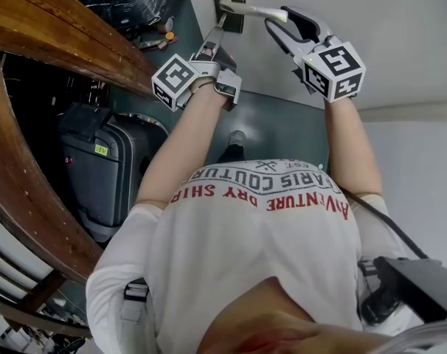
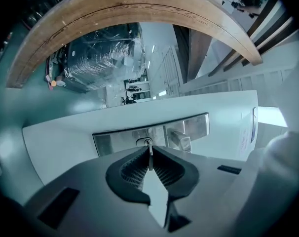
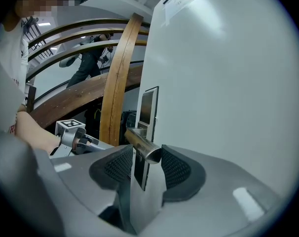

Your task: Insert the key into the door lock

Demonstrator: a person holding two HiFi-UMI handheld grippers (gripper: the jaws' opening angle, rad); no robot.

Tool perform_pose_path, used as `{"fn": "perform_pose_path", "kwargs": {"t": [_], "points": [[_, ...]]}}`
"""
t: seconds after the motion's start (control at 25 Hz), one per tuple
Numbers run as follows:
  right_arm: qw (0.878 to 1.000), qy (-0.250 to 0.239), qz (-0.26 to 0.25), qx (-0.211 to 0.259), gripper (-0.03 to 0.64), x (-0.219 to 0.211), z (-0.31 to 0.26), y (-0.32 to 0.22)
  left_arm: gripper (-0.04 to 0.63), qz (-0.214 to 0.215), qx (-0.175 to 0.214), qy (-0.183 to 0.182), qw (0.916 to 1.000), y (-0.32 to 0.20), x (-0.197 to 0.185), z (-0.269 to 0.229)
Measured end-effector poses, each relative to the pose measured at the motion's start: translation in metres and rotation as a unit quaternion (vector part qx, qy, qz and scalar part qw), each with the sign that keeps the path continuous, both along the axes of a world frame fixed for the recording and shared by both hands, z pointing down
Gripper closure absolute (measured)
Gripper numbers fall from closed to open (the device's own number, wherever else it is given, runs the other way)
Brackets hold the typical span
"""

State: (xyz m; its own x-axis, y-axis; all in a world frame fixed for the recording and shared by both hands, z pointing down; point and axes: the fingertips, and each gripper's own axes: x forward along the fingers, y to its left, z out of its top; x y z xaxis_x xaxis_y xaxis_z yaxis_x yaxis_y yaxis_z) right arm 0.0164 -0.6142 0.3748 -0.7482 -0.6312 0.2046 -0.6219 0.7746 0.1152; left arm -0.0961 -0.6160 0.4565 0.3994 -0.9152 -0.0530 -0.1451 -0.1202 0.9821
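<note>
Steel key (image 2: 149,160), pinched between the closed fingers of the left gripper (image 2: 150,151), has its tip at the keyhole (image 2: 146,142) of the metal lock plate (image 2: 115,141) on a white door (image 2: 60,142), while the fingers of the right gripper (image 3: 142,158) are clamped on the silver door handle (image 3: 139,143) beside it.

The white short-sleeved T-shirt (image 1: 260,257) bears red and grey lettering. The left tongs (image 1: 218,22) and right tongs (image 1: 277,19) are grey with black ribbed pads (image 2: 132,169), each carrying 1 black-and-white marker cube (image 1: 175,81).
</note>
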Motion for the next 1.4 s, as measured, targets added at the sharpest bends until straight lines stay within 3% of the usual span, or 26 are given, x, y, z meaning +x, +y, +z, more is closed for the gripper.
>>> {"fn": "perform_pose_path", "kwargs": {"t": [0.48,0.96,1.4], "points": [[1.0,-0.002,-0.002,-0.004,0.446,-0.002,0.002,0.004,0.572,-0.024,-0.002,0.02,0.9995,-0.01,0.008,0.005],[1.0,-0.002,-0.002,-0.007,0.448,-0.001,0.0,0.001,0.572,-0.062,-0.012,0.068,0.9956,-0.018,0.012,0.005],[1.0,0.0,-0.011,-0.007,0.453,0.0,0.002,0.0,0.572,-0.072,-0.012,0.071,0.9948,-0.037,0.017,0.005]]}}
